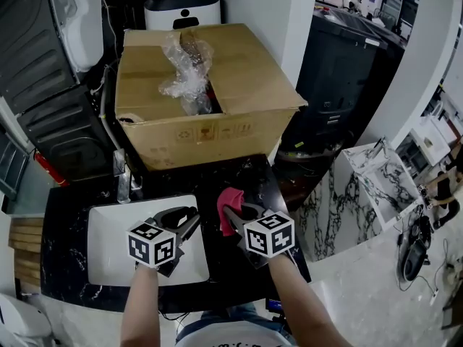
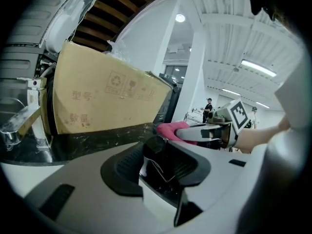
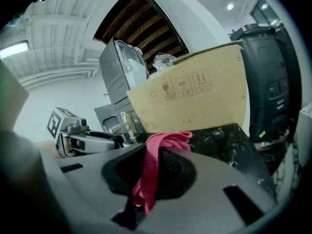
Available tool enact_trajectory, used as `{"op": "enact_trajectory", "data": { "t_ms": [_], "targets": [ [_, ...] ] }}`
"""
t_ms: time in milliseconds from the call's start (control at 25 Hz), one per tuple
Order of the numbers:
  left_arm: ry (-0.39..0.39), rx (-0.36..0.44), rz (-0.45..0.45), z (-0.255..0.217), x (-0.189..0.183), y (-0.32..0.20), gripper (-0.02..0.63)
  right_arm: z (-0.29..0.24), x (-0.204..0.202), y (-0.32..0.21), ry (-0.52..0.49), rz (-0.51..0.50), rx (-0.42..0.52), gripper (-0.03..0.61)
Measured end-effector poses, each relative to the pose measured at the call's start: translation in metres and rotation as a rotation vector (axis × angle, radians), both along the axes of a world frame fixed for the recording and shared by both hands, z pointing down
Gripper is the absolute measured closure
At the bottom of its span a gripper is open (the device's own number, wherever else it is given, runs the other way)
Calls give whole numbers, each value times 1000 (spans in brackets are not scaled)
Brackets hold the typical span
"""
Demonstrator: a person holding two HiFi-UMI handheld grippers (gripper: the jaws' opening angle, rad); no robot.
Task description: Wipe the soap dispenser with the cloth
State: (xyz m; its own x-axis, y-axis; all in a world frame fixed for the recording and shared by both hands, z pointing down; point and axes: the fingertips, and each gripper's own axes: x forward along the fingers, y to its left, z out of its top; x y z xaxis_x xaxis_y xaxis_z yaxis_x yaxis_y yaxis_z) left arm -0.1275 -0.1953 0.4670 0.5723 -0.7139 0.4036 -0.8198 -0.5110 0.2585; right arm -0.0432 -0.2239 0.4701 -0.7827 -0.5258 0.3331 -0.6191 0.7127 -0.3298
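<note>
The left gripper (image 1: 182, 225) hangs over the right half of the white sink (image 1: 108, 226), near its right rim; its jaws are pressed onto the soap dispenser (image 1: 173, 216), which in the left gripper view (image 2: 168, 172) fills the gap between them as a dark glossy top with a paler block below (image 2: 161, 152). The right gripper (image 1: 231, 212) is just past the sink's right rim, above the black marbled counter (image 1: 65, 215); its jaws pinch the red cloth (image 1: 227, 204), and in the right gripper view (image 3: 151, 177) the cloth (image 3: 157, 152) bunches over the jaw tips and trails down between them. Cloth and dispenser are near each other but apart, with the sink's right rim between them.

The left half of the sink lies open beside the left gripper; a chrome tap (image 1: 124, 183) stands at the sink's far-left corner. Beyond the sink's far rim a large cardboard box (image 1: 210, 85) stands close, its front wall (image 2: 102, 99) closing that side; crumpled clear plastic (image 1: 184, 71) sits in its open top. To the right of the sink only a narrow strip of counter runs before its edge drops away.
</note>
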Motion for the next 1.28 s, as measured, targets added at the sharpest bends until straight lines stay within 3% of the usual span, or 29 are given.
{"op": "enact_trajectory", "data": {
  "t_ms": [360,640,720,840,960,1120,1200,1280],
  "targets": [
    [-63,-36,-11,4,1,-3,443,36,37,-2,70,81,-93,529],
    [-57,-181,-99,9,-5,-11,437,49,46,5,138,96,-114,529],
    [-48,-180,-108,6,-2,-14,442,51,47,10,161,90,-113,529],
    [-127,-48,0,-6,18,-18,448,46,55,13,162,113,-100,529],
    [-257,97,196,-15,48,-15,448,24,66,12,66,139,-58,528],
    [-406,289,500,-20,87,3,448,-6,56,28,-84,0,11,528],
    [-439,326,575,-21,95,10,446,4,49,35,-41,-63,-18,529],
    [-435,296,570,-21,96,11,445,16,47,37,9,-72,-61,528]
  ]
}}
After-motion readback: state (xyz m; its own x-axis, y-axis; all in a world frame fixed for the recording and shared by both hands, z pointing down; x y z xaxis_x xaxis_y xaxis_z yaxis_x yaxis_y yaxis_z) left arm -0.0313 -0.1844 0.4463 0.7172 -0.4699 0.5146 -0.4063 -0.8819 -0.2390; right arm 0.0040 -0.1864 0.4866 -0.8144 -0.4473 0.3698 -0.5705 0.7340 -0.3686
